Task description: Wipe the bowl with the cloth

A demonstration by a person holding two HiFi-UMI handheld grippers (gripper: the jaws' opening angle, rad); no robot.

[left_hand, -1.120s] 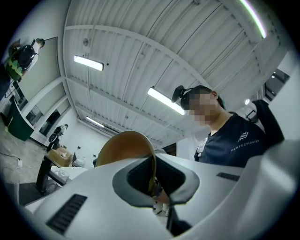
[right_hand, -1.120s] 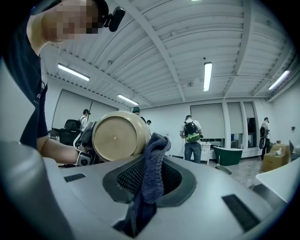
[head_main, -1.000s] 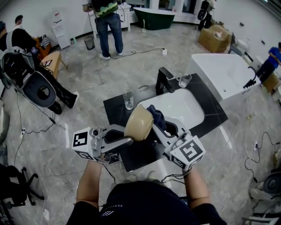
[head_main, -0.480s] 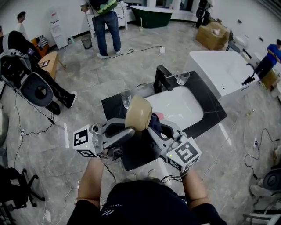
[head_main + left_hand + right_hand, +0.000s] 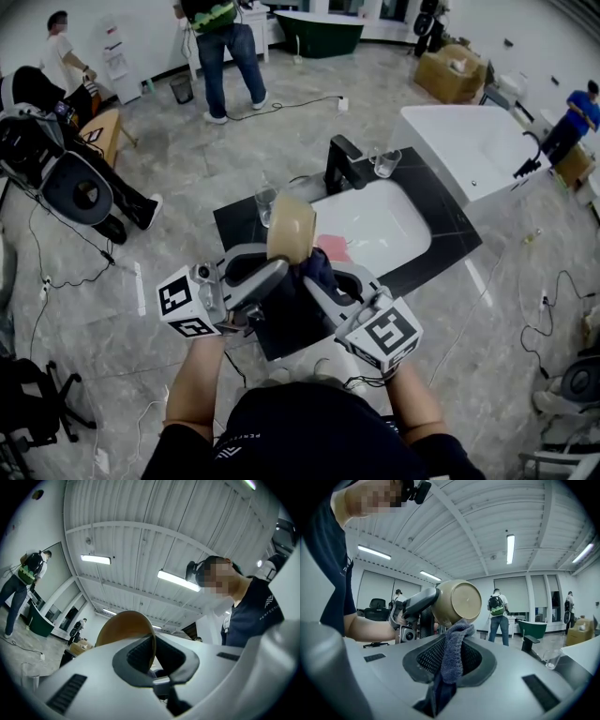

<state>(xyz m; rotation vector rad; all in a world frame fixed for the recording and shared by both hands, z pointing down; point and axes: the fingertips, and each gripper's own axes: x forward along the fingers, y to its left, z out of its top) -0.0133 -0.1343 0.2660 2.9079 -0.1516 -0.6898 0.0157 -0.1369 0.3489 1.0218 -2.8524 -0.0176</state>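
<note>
**Step in hand:** wiping, on the outside of the bowl (image 5: 291,230).

- The left gripper (image 5: 279,270) is clamped on the bowl's rim. In its own view the thin rim stands edge-on between the two pads, which have closed down onto it.
- The right gripper (image 5: 312,279) is closed on the cloth (image 5: 319,265), a dark blue knitted strip. The strip runs up between the pads, and its free end sticks out past the jaw tips.
- In the right gripper view that free end meets the bowl's outer wall just below the foot ring.

**Place:** the bowl is in the air between the two grippers, above the near left part of the black counter (image 5: 448,234) and not resting on it.

**Orientation:** the bowl is tipped onto its side.

- The foot ring faces the right gripper, and the mouth faces away from it.
- The inside is not visible in any view, so its condition cannot be told.
- The bowl's axis, foot to mouth, appears to lie closer to level than upright, pointing away from the person.

**Next move, as a judgement:**

- The cloth should be dragged across the outer wall with light pressure while the left clamp holds firm. The grip is on the rim alone, so a sideways push could lever the bowl out of it.
- The inside will probably need the left wrist rolled to bring the mouth round to the cloth.
</note>
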